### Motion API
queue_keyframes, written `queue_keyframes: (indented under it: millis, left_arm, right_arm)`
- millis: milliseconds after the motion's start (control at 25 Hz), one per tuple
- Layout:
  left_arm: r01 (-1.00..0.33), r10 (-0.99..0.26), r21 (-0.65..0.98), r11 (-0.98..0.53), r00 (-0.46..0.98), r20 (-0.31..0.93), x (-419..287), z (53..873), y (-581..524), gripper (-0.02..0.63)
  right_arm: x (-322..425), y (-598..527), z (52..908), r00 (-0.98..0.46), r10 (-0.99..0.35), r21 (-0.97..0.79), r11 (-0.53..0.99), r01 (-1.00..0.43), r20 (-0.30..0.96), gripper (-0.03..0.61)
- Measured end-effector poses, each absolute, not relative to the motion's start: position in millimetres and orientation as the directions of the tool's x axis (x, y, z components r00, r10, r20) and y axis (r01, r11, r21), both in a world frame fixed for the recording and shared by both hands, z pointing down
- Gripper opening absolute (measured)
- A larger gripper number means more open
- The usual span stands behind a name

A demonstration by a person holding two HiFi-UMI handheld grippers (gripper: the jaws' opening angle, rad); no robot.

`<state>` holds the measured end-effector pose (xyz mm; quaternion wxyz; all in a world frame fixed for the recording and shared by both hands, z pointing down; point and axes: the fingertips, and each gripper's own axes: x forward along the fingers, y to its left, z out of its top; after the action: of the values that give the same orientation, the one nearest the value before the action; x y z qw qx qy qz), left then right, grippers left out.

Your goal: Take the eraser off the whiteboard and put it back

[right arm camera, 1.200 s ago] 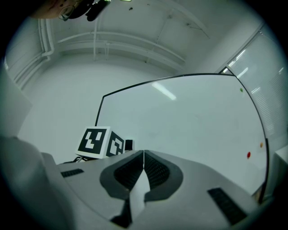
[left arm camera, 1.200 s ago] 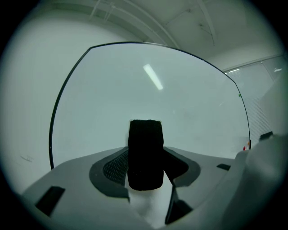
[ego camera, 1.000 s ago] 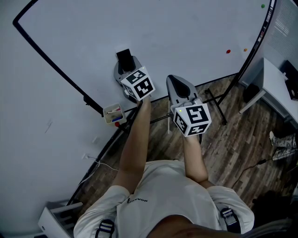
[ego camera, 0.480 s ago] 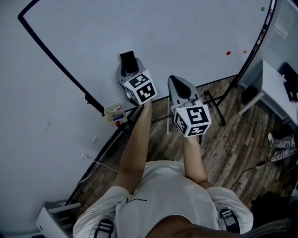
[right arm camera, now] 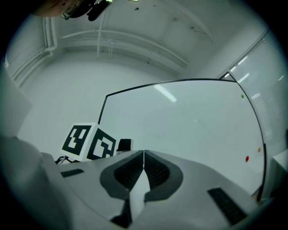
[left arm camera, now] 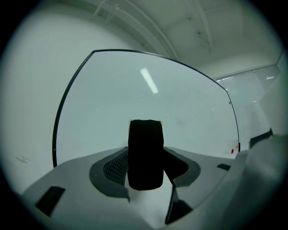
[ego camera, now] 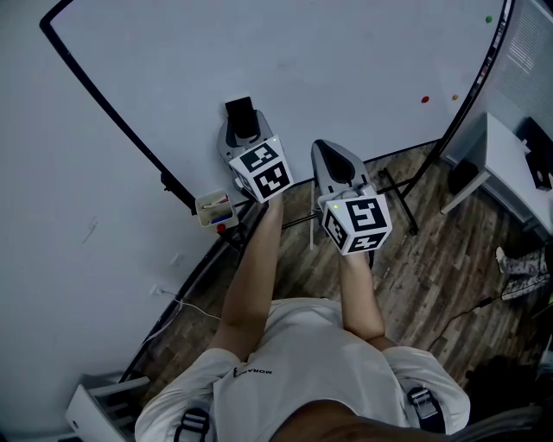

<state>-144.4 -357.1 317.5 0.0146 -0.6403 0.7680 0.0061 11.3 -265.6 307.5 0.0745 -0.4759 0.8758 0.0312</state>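
Your left gripper point(ego camera: 241, 123) is clamped on the eraser point(ego camera: 239, 110). Both pads press its sides, and it stands upright, poking out past the tips. Just beside it on the right, your right gripper point(ego camera: 333, 155) is pinched closed on nothing.

That's two grippers and one black eraser, which sits right at the front of the left gripper, on the far side from you. It faces the single whiteboard point(ego camera: 328, 52), and no view settles whether it touches the board.

Moving outward, there's one small tray point(ego camera: 213, 210) of markers at the board's lower edge, left of and nearer than your left gripper. There are also three coloured dots well off to the right of the board: red point(ego camera: 424, 97), orange point(ego camera: 455, 94) and green point(ego camera: 488, 11).
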Motion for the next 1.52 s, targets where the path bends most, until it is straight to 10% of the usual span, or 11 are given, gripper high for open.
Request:
queue_keyframes:
  millis: [1520]
  left_arm:
    - [-0.999,-0.994,-0.035,-0.023,0.027,-0.107,-123.3,318.5,-294.9,0.224]
  right_arm:
    - [-6.9,-264.4,309.2,-0.536,-0.831,-0.007,0.543,-0.84,-0.151,0.014]
